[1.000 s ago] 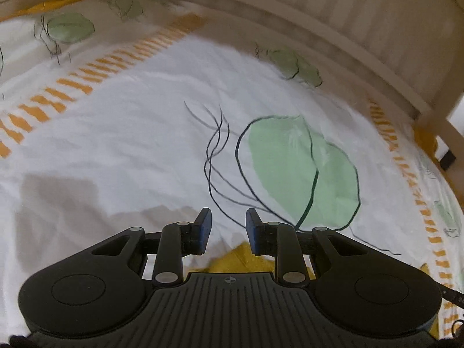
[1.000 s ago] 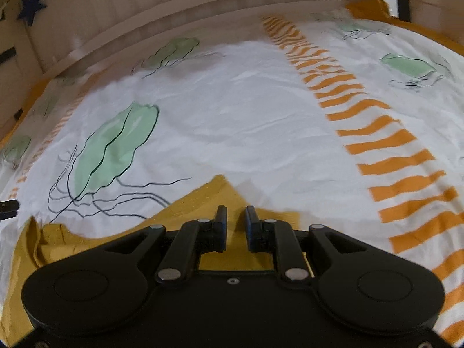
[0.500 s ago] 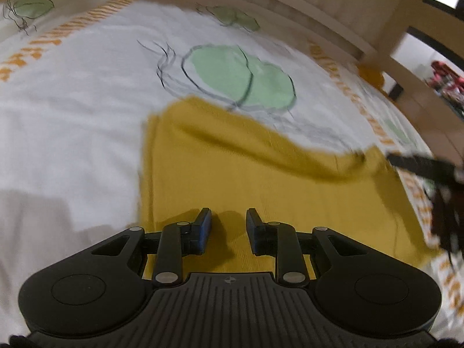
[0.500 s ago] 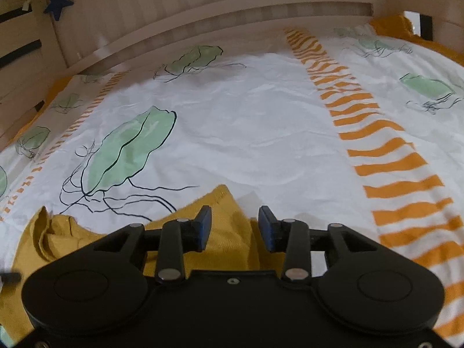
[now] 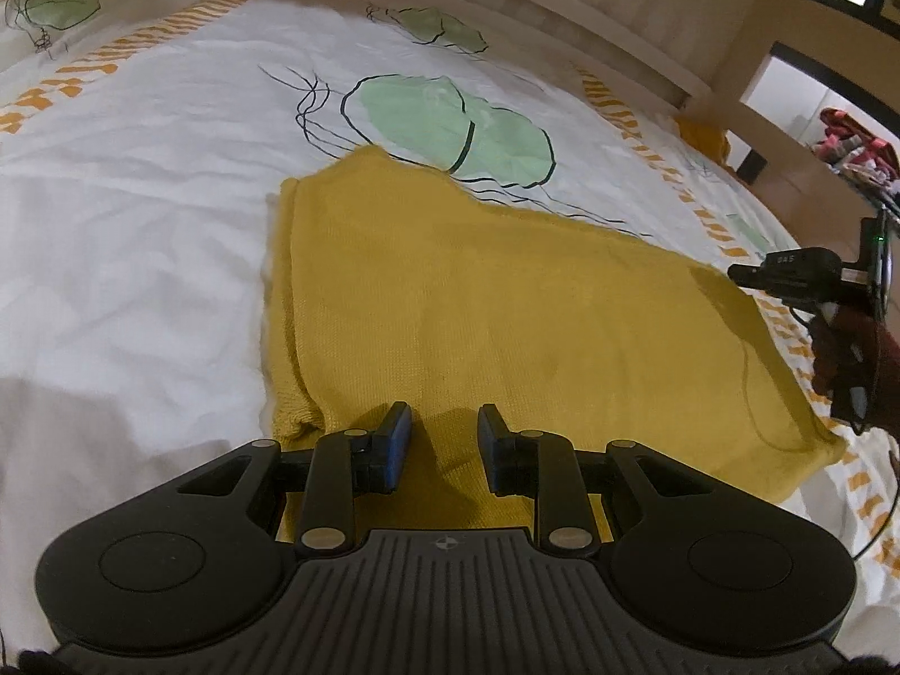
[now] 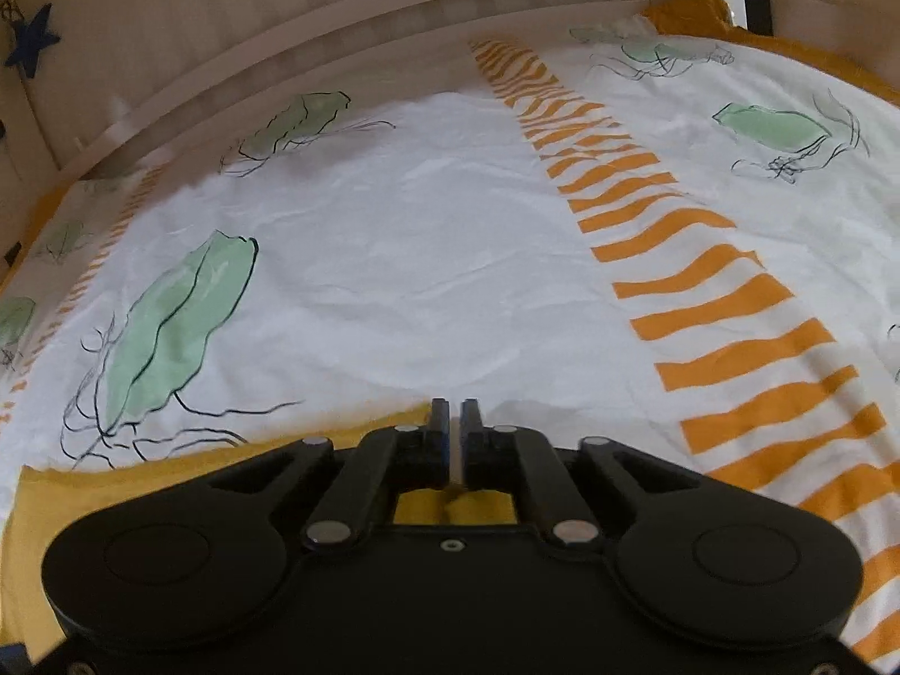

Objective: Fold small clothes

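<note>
A mustard-yellow knit garment lies flat on the white patterned bed sheet, its left edge folded double. My left gripper is open and empty, low over the garment's near edge. My right gripper has its jaws almost closed at the garment's far corner; a bit of yellow cloth shows between the finger bases. In the left wrist view the right gripper's body and the gloved hand show at the garment's right edge.
The sheet has green leaf prints and orange striped bands. A wooden slatted bed rail runs along the far side. A yellow cushion sits at the far corner.
The left gripper has pulled back, so the whole garment now shows in front of it. The right gripper opened half a second ago and has now closed at the garment's corner.
</note>
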The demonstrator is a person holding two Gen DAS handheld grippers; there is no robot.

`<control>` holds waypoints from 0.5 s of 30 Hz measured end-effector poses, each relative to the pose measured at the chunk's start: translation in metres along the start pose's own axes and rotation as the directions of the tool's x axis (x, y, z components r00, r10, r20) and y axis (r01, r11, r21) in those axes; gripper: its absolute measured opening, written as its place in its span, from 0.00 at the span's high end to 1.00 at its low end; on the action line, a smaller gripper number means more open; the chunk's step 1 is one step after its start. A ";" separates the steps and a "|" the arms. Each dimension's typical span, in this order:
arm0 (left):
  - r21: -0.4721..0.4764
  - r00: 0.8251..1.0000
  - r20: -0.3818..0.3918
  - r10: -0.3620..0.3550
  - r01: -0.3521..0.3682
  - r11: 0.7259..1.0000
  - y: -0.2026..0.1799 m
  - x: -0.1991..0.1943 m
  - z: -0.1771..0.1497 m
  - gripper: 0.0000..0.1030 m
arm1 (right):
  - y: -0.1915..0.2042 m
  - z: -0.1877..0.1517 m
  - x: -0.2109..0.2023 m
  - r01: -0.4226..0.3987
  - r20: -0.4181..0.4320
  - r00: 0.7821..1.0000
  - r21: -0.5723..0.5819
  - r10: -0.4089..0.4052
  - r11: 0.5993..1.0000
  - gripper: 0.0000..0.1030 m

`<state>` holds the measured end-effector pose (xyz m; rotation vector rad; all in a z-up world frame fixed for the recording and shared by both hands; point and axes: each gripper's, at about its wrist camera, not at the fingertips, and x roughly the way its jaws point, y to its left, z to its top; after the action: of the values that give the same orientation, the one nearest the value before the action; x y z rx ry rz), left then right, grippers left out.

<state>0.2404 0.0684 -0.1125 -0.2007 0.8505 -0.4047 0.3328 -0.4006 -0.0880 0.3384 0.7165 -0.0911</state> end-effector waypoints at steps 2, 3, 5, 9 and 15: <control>-0.001 1.000 -0.002 -0.001 0.001 1.000 0.000 0.000 0.000 0.75 | -0.004 -0.002 -0.006 -0.011 0.007 1.000 0.013 0.011 1.000 0.81; -0.002 1.000 -0.003 -0.002 0.002 1.000 0.000 0.000 0.001 0.76 | -0.006 -0.002 -0.011 -0.018 0.014 1.000 0.017 0.017 1.000 0.81; -0.004 1.000 -0.002 0.002 -0.002 1.000 0.000 -0.002 0.000 0.75 | -0.009 -0.004 -0.020 -0.026 0.030 0.999 0.012 0.025 1.000 0.79; 0.020 1.000 -0.004 0.015 -0.015 1.000 -0.006 -0.006 -0.004 0.75 | -0.012 -0.018 -0.050 -0.089 0.049 0.995 -0.002 0.089 0.996 0.69; 0.016 1.000 -0.010 0.016 -0.016 1.000 -0.005 -0.013 -0.014 0.75 | -0.020 -0.058 -0.094 -0.155 0.035 0.987 0.005 0.155 0.988 0.68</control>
<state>0.2208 0.0690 -0.1108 -0.1777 0.8582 -0.3978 0.2217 -0.4025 -0.0728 0.3982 0.6539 0.0475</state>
